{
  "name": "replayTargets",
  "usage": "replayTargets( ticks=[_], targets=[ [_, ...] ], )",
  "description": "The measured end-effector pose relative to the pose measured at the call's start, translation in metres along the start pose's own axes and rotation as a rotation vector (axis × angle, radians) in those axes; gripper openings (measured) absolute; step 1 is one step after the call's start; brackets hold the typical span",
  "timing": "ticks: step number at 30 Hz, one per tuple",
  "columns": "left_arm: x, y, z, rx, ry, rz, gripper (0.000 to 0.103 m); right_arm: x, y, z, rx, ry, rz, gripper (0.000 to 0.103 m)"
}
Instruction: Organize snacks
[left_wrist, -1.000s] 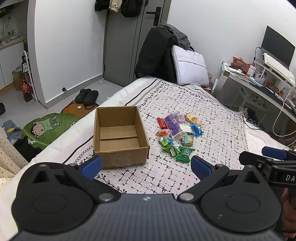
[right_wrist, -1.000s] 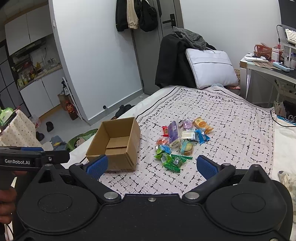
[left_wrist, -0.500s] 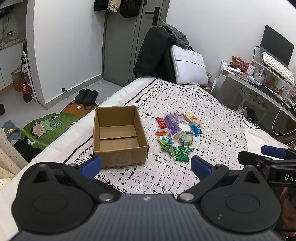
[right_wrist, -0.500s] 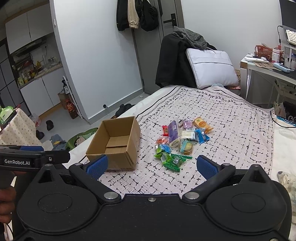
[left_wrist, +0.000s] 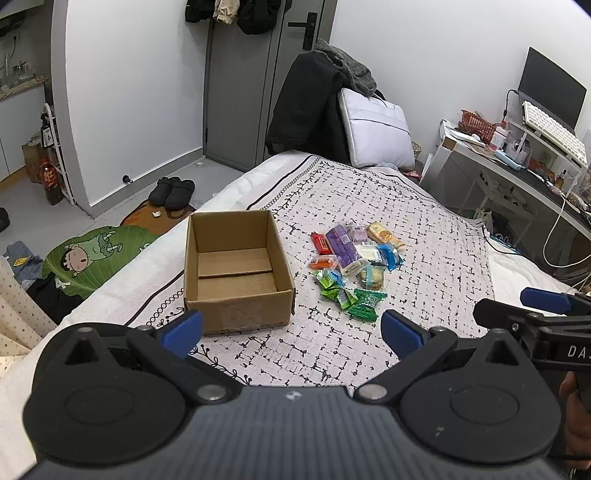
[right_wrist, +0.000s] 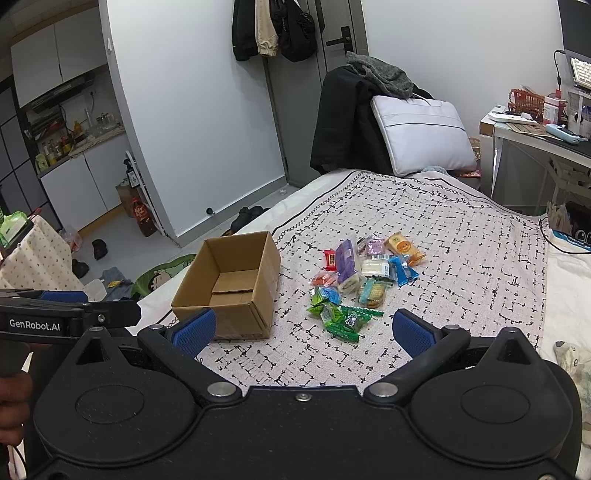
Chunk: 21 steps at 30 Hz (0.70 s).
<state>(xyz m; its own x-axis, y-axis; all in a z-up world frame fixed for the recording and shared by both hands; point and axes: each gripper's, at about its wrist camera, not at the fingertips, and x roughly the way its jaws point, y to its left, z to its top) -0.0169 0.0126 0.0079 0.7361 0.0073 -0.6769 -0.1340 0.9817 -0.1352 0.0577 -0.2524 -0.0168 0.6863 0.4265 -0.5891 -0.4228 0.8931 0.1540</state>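
An open, empty cardboard box (left_wrist: 236, 269) (right_wrist: 229, 288) stands on the patterned bed cover. To its right lies a pile of wrapped snacks (left_wrist: 351, 266) (right_wrist: 362, 280): green packets nearest me, a purple bar, a red bar, blue, white and orange packets behind. My left gripper (left_wrist: 291, 332) is open and empty, held above the near edge of the bed in front of the box. My right gripper (right_wrist: 301, 332) is open and empty, in front of the snack pile. Each gripper shows at the side of the other's view.
The bed cover (left_wrist: 406, 221) stretches back to a white pillow (left_wrist: 376, 129) and a chair hung with dark coats (left_wrist: 306, 103). A desk (left_wrist: 517, 166) stands at the right. Slippers (left_wrist: 173, 190) and a green mat (left_wrist: 88, 258) lie on the floor at the left.
Both grippers have shifted very slightly; box and snacks sit marginally lower and nearer in view. Nothing was taken hold of or let go.
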Motion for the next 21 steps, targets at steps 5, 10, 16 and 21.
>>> replayTargets(
  ticks=[5, 10, 16, 21],
  targets=[
    [-0.0003, -0.0016, -0.0016, -0.001, 0.001, 0.002, 0.102, -0.0001, -0.0006, -0.0001, 0.002, 0.000, 0.000, 0.103],
    [-0.0003, -0.0024, -0.0020, 0.000, 0.000, 0.002, 0.102, -0.0004, -0.0016, 0.0010, 0.004, 0.001, -0.002, 0.103],
    [-0.0003, -0.0024, -0.0018, 0.001, 0.001, 0.001, 0.102, 0.0002, -0.0030, 0.0006, 0.007, 0.004, -0.002, 0.103],
    [0.0003, -0.0039, -0.0029, 0.001, 0.002, 0.001, 0.102, 0.0036, -0.0045, 0.0011, 0.009, 0.011, -0.004, 0.103]
  ],
)
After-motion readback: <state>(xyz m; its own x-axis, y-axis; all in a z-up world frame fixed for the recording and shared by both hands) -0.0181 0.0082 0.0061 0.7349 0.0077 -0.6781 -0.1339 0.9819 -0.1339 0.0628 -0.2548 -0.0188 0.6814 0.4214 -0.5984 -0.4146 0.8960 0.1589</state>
